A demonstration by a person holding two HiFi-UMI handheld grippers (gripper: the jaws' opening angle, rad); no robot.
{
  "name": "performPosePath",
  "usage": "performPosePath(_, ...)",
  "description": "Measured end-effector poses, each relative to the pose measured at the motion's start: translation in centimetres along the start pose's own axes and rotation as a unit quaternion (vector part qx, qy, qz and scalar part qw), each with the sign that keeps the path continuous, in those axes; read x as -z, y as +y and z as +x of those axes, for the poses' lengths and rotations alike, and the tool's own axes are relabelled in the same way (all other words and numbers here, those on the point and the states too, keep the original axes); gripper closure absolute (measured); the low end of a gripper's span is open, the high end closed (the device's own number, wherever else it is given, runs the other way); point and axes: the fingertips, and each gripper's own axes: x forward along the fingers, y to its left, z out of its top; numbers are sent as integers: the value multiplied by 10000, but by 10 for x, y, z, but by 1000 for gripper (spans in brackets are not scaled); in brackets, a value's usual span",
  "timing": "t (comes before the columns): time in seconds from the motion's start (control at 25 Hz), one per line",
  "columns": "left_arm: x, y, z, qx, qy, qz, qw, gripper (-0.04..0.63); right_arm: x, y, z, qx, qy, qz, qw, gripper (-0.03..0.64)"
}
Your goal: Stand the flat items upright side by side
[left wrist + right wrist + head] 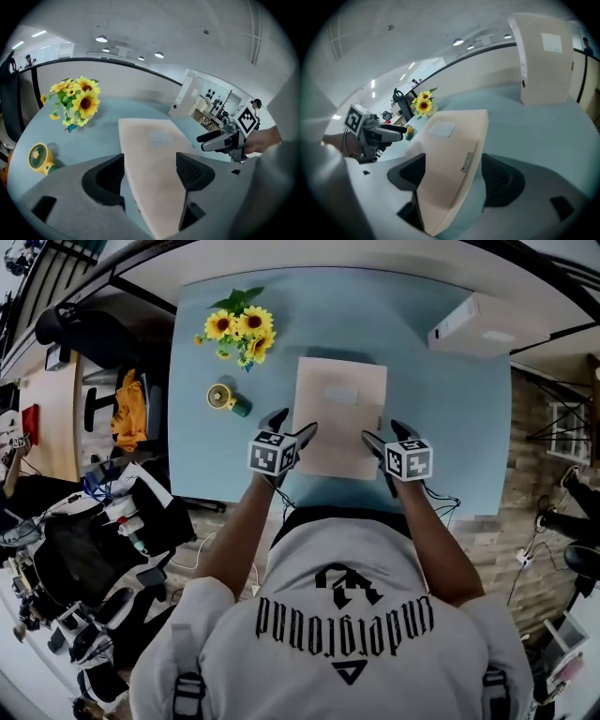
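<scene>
ok, head view: beige flat pkg [339, 418] sits mid-frame on the blue table [450, 427], looks to be lying flat, long side running away from the person. left gripper [293, 423] is at its near-left corner, right gripper [384, 432] at its near-right corner, one each side, both marker cubes facing up.

left gripper view: jaws spread wide, not clamped. the pkg's near end fills most of the gap btwn them, right jaw about at the pkg, thin strip of blue table showing by the left jaw low down. pale label patch on the pkg top, further up the frame.

right gripper view: jaws also released, wide apart. pkg corner pokes in btwn them, hugging the left jaw; clear band of table btwn the pkg's side edge and the right jaw. small tag visible on that side edge. can't tell if the near end is off the table at all.

elsewhere: sunflowers [242, 329] upper left of the table, small yellow fan [223, 397] just below them, both well left of the pkg. white box [473, 324] upper right, standing upright per the right gripper view, apart from the pkg.
</scene>
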Motion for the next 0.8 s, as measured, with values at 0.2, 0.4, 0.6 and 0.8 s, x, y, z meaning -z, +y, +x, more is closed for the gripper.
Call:
performPosePath(0.2, 22, 13, 20, 275, 390, -212, 9986, 239, 25, -8, 25, -34, 356, 634, 9973, 238)
performPosePath(0.4, 30, 20, 39, 507, 701, -546, 9948, 239, 35, -14, 43, -214, 682, 1087, 9915, 236)
performPosePath(0.6, 36, 21, 49, 702, 893, -902, 9894, 249, 39, -12, 47, -459, 841, 1354, 9862, 255)
performPosePath(0.8, 39, 20, 54, 705, 923, -896, 9892, 259, 39, -13, 48, -459, 911, 1274, 9866, 269)
